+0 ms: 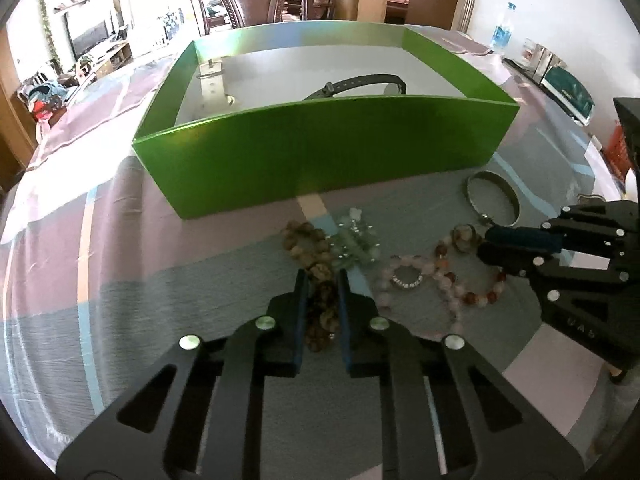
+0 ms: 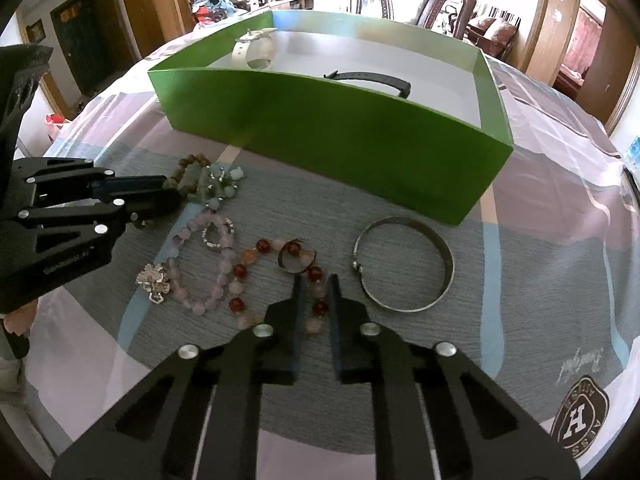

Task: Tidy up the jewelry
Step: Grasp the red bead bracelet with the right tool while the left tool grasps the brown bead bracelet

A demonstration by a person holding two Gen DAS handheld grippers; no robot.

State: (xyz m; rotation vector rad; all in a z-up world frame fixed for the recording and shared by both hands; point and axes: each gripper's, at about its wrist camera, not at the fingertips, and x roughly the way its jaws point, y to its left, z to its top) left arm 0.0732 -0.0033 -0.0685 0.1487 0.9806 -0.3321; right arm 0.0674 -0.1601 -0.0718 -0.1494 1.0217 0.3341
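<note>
I have the left gripper (image 1: 323, 280) clamped on the brown bead bracelet (image 1: 318, 276), the right gripper (image 2: 314, 284) clamped on the red-and-pink bead bracelet (image 2: 256, 276), near the green box (image 2: 340, 128).

Left gripper (image 1: 323, 276), right gripper (image 2: 312, 280): black angular linkage arms, silver round screws, blue-edged jaws, white lettering.

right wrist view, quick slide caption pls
Right tool closed on red-and-pink bead bracelet, green box behind.

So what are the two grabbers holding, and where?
The left gripper pinches the near end of the brown bead bracelet. The right gripper pinches the near side of the red and pink bead bracelet.
</note>
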